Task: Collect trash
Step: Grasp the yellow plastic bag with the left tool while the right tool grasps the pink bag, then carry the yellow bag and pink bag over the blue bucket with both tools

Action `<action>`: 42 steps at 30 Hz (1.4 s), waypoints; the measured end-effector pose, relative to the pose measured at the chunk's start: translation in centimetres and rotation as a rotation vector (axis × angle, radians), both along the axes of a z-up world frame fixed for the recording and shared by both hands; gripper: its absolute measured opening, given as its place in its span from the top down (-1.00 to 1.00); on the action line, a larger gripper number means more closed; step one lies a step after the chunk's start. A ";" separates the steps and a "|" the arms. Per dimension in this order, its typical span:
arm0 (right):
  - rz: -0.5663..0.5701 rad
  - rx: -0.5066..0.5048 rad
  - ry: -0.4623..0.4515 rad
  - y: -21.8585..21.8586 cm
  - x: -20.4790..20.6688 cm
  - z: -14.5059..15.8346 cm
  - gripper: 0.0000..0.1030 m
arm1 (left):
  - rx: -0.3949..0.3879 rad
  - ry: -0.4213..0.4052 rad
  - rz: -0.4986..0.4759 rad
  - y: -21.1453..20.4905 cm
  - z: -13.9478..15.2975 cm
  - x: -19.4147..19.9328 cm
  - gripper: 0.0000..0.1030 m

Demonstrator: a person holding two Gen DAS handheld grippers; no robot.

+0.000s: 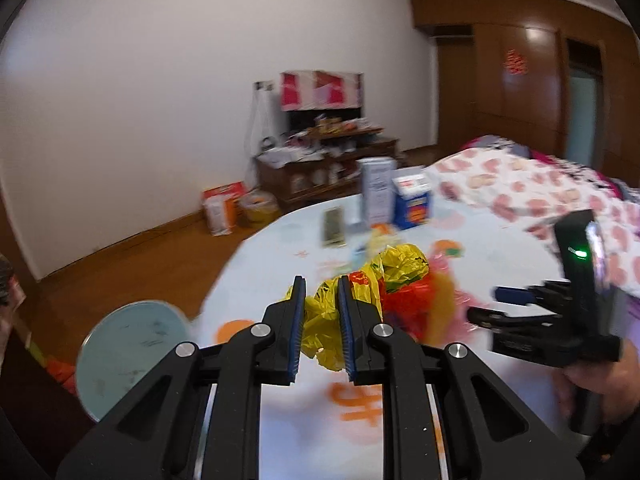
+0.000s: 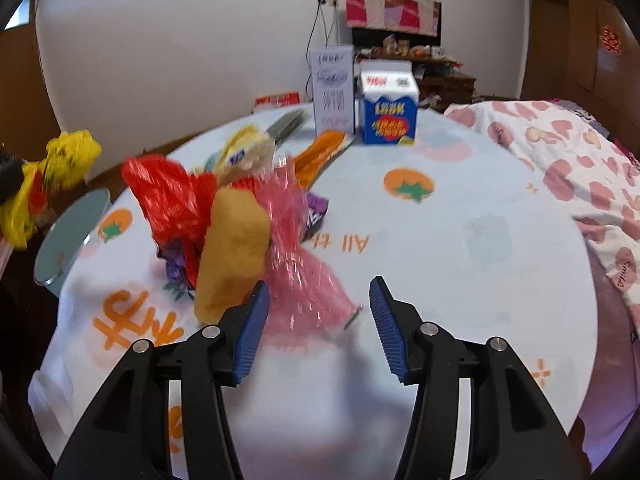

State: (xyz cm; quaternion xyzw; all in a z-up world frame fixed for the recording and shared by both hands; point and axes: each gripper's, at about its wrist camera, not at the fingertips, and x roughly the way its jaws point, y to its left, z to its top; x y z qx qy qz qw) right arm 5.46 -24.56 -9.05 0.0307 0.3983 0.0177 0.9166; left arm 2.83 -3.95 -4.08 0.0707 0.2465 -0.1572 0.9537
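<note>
My left gripper [image 1: 321,288] is shut on a crumpled yellow wrapper [image 1: 320,312] and holds it above the table's left edge; the wrapper also shows at the far left of the right wrist view [image 2: 60,160]. My right gripper [image 2: 318,300] is open and empty, just above the table. In front of it lies a pile of trash: a pink clear wrapper [image 2: 300,264], a red wrapper [image 2: 172,196], a yellow sponge-like piece [image 2: 236,248] and a purple wrapper [image 2: 316,212]. A light blue bin [image 1: 128,352] stands beside the table, below left of my left gripper.
A round table [image 2: 460,240] with a fruit-print cloth holds a blue milk carton [image 2: 388,108], a tall white carton [image 2: 334,88], an orange wrapper [image 2: 324,152] and a dark flat packet [image 1: 334,226]. A bed with a pink-patterned cover [image 2: 580,160] lies right. A cluttered wooden cabinet [image 1: 320,168] stands at the wall.
</note>
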 end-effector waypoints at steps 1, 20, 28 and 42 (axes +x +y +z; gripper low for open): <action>0.008 0.013 0.016 0.0 0.2 -0.3 0.13 | -0.001 0.015 0.015 0.4 -0.3 0.5 0.68; -0.053 0.040 -0.025 -2.8 -0.4 2.5 0.94 | 0.000 0.055 0.136 3.5 -1.7 3.5 0.68; -0.033 0.030 -0.050 -0.3 1.7 5.3 0.94 | 0.016 0.045 0.224 6.1 -1.6 4.2 0.68; 0.128 0.010 -0.090 8.3 4.9 8.6 0.94 | 0.052 0.042 0.369 12.0 -1.6 4.8 0.68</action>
